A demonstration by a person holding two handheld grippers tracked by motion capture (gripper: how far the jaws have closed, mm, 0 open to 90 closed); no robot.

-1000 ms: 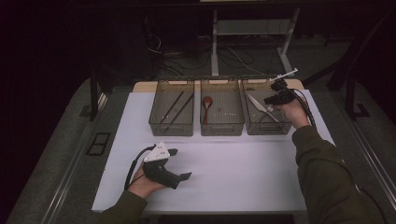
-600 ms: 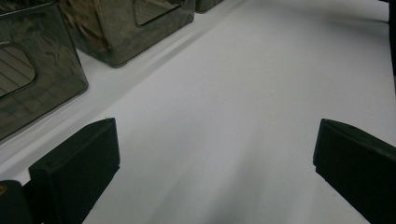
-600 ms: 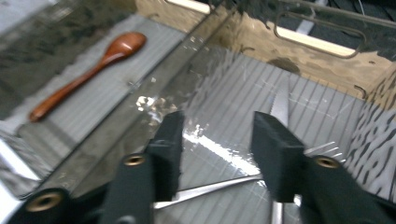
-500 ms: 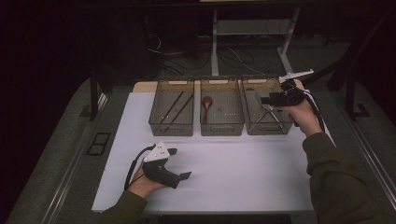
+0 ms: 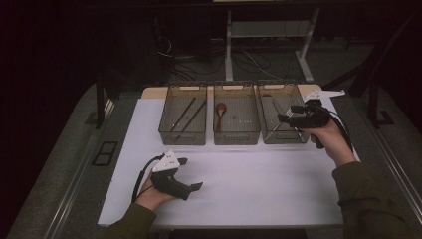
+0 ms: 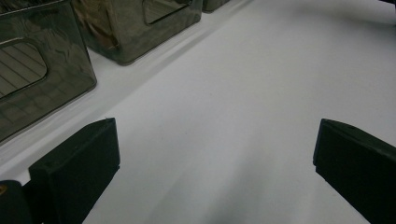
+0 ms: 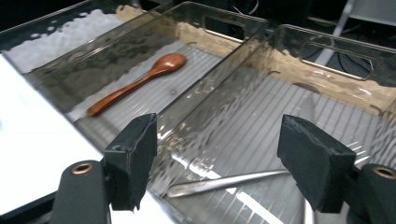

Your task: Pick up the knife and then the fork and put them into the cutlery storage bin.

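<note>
Right gripper (image 7: 217, 161) jaws just spreading, nothing between; metal utensil (image 7: 229, 183) dropped in right bin (image 7: 336, 46) below. Back out straight, don't clip bin wall. Left gripper (image 6: 215, 163) jaws spread, empty.

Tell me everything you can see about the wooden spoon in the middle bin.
The wooden spoon looks like smooth reddish-brown wood with a slight sheen: an oval bowl and a slim, straight handle. It lies flat and alone on the ribbed floor of the middle bin, a clear smoky plastic tray. In the high view its bowl points toward the far end and its handle toward the person. Nothing grips or touches it; it rests on the bin floor, apart from the walls.
</note>
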